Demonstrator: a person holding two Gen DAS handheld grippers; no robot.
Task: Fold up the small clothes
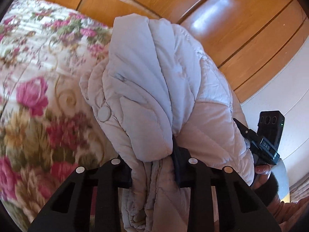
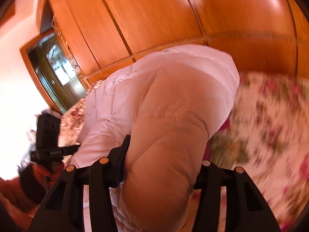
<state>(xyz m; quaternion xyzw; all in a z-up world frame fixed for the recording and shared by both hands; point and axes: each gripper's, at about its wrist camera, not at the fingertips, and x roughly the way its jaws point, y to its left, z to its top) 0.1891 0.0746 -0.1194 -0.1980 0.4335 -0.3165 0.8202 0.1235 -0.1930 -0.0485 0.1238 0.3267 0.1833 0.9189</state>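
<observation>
My left tool point(image 1: 154, 160) clamps bunched jacket point(image 1: 154, 81) fabric; only this view shows its snap button point(image 1: 103, 113). My right tool point(image 2: 162, 166) pinches a puffy fold of the jacket point(image 2: 164, 104), held above the floral bed point(image 2: 270, 125), wardrobe point(image 2: 154, 19) behind.

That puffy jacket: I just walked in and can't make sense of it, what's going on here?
A person is holding a small pale quilted jacket up above a floral bedspread, one handheld gripper in each hand. The left gripper and the right gripper are both clamped on bunched fabric. A wooden wardrobe stands behind. No fold is laid down yet.
</observation>
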